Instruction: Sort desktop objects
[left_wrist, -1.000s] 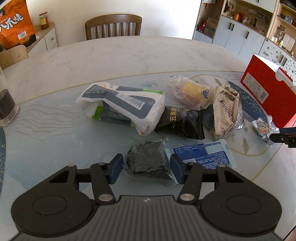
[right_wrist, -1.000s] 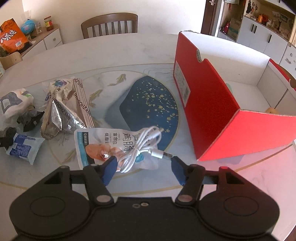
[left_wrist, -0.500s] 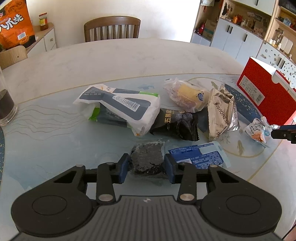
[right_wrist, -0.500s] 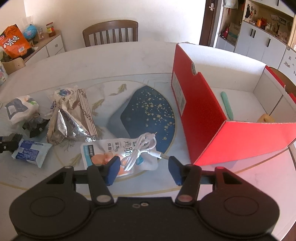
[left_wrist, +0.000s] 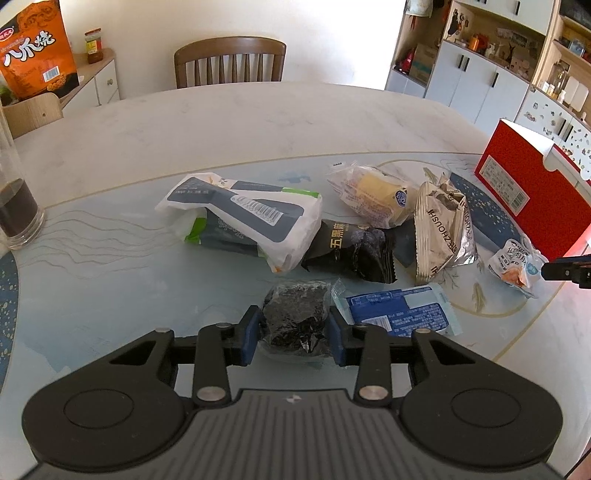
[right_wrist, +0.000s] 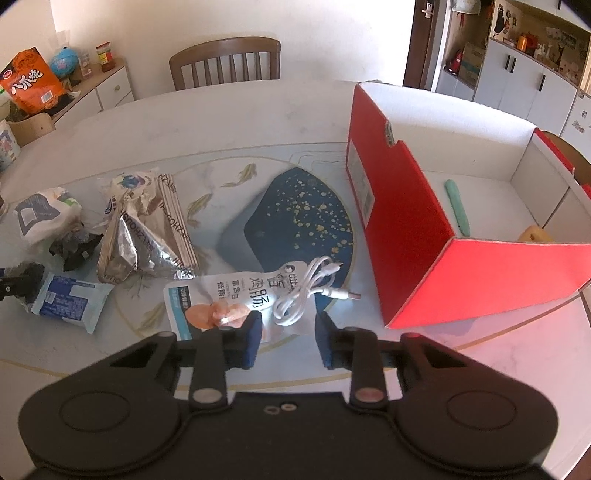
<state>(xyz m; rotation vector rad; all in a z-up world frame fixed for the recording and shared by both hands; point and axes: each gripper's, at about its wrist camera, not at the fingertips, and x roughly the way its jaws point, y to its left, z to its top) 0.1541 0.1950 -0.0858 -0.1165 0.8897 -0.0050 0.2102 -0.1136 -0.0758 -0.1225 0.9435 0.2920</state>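
Two grippers over a round marble table (left_wrist: 258, 122) with a pile of snack packs. Left gripper (left_wrist: 294, 334) has both blue pads pressed against the sides of a clear packet of dark cake (left_wrist: 295, 321), clamped on it, packet at table level near the front edge. Just right of it, touching, a blue-label packet (left_wrist: 399, 314). Behind: black wrapper (left_wrist: 351, 251), white-and-navy bag (left_wrist: 251, 218) lying over a green-edged pack, clear bag with a yellow roll (left_wrist: 373, 195), crumpled silver foil bag (left_wrist: 439, 229)

Right gripper (right_wrist: 288, 339) jaws apart with a clear gap, nothing pinched; left pad sits on the lower edge of the chicken sausage pouch (right_wrist: 236, 299), and the coiled white USB cable (right_wrist: 306, 288) lies on that pouch just ahead of the gap, plug pointing toward the box. Red cardboard box (right_wrist: 402, 229) stands open to the right, well apart from the snack pile; inside on its white floor a mint-green pen (right_wrist: 458, 206) and a yellow object (right_wrist: 535, 234) partly hidden by the wall

Far left a glass of dark liquid (left_wrist: 16, 206), wooden chair (left_wrist: 229, 61) behind the table
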